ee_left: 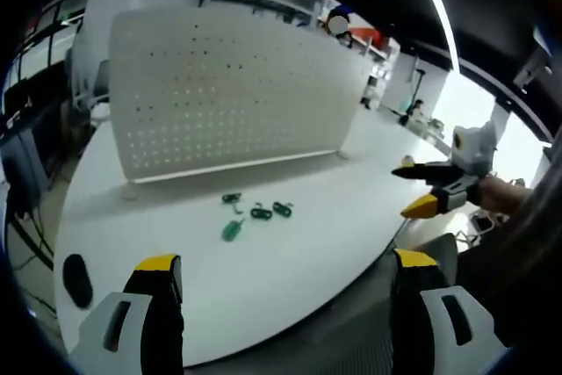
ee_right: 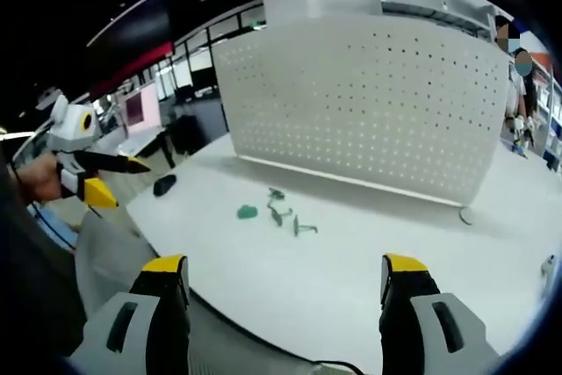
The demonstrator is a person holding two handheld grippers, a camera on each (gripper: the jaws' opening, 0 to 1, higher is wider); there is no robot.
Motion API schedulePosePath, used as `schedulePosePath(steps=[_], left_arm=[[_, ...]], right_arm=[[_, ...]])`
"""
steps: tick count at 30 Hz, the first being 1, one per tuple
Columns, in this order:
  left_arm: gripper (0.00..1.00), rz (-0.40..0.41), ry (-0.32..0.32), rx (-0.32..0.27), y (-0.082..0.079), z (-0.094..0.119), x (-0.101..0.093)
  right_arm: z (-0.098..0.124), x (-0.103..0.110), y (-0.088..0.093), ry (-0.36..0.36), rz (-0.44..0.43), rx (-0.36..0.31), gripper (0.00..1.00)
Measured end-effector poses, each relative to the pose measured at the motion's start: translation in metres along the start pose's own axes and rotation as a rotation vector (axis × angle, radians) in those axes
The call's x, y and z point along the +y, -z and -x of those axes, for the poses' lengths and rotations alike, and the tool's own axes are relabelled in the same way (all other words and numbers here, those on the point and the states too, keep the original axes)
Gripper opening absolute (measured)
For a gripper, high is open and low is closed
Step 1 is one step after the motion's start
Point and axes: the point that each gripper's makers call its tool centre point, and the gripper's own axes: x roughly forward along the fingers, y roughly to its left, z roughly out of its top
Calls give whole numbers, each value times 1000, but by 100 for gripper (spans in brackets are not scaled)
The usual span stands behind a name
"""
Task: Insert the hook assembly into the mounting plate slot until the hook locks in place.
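The job looks like it has not started yet. In the left gripper view, the left gripper (ee_left: 285, 274) shows at the bottom of the frame with its two yellow-tipped jaws far apart and nothing between them. In the right gripper view, the right gripper (ee_right: 283, 274) also sits at the bottom of the frame, jaws wide apart, holding nothing. The right gripper also shows at the right edge of the left gripper view, held up in the air beside the table, and the left gripper shows at the left edge of the right gripper view, also in the air. A big white board full of little holes, the pegboard (ee_left: 233, 94), stands upright on the white table (ee_left: 334, 234) in the upper middle of both views. This board looks like the mounting plate. A few small green hooks (ee_left: 255, 211) lie flat on the table in front of the board, near the middle of the frame, close to each other but apart from the board. One of them is a rounder green piece (ee_left: 232, 231) just below the rest. A dark oval thing (ee_left: 77, 278) lies on the table at the lower left of the left gripper view. So nothing is picked up yet and no hook is in the board. Still to do: pick up a hook, carry it to the board, push it into a slot, and make it lock.
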Motion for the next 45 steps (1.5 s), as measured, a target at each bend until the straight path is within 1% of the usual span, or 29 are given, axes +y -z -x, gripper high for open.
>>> schedulePosePath(steps=[4, 7, 10, 14, 16, 20, 22, 25, 27, 29, 34, 36, 39, 42, 43, 45], left_arm=[[100, -2, 5, 12, 4, -4, -1], [100, 3, 24, 13, 5, -9, -2], [100, 21, 49, 6, 1, -17, 0], [99, 24, 62, -2, -4, -23, 3], [100, 32, 70, -12, -8, -27, 8], [99, 35, 74, -7, -10, -35, 18], [100, 36, 91, -13, -12, -42, 20], [100, 8, 115, 12, -10, -57, 22], [100, -19, 120, 28, -10, -67, 24], [100, -27, 126, 39, -10, -76, 26], [99, -22, 129, 49, -14, -96, 36], [99, -35, 134, 57, -15, -104, 37], [99, -40, 149, 54, -19, -115, 38], [99, -44, 159, 61, -21, -128, 40], [98, -47, 160, 64, -21, -129, 40], [98, -76, 176, 79, -21, -137, 40]], right_arm=[[0, 1, 1, -3, 0, 5, 91], [0, 3, 4, -12, 2, 14, 91], [1, 4, 7, -14, 3, 24, 91], [2, 6, 9, -15, -1, 27, 91], [2, 6, 12, -15, 1, 35, 91], [3, 7, 14, -16, 1, 40, 91], [3, 7, 14, -16, 1, 44, 91], [2, 9, 16, -21, 6, 55, 91], [1, 10, 18, -21, 20, 64, 91], [-1, 12, 20, -19, 38, 77, 91], [-3, 17, 26, -29, 52, 100, 91], [-3, 19, 27, -38, 43, 110, 91], [-6, 20, 26, -48, -3, 103, 91], [-9, 20, 26, -46, 1, 111, 90], [-10, 20, 26, -46, 4, 115, 90], [-11, 20, 25, -47, -3, 117, 90]])
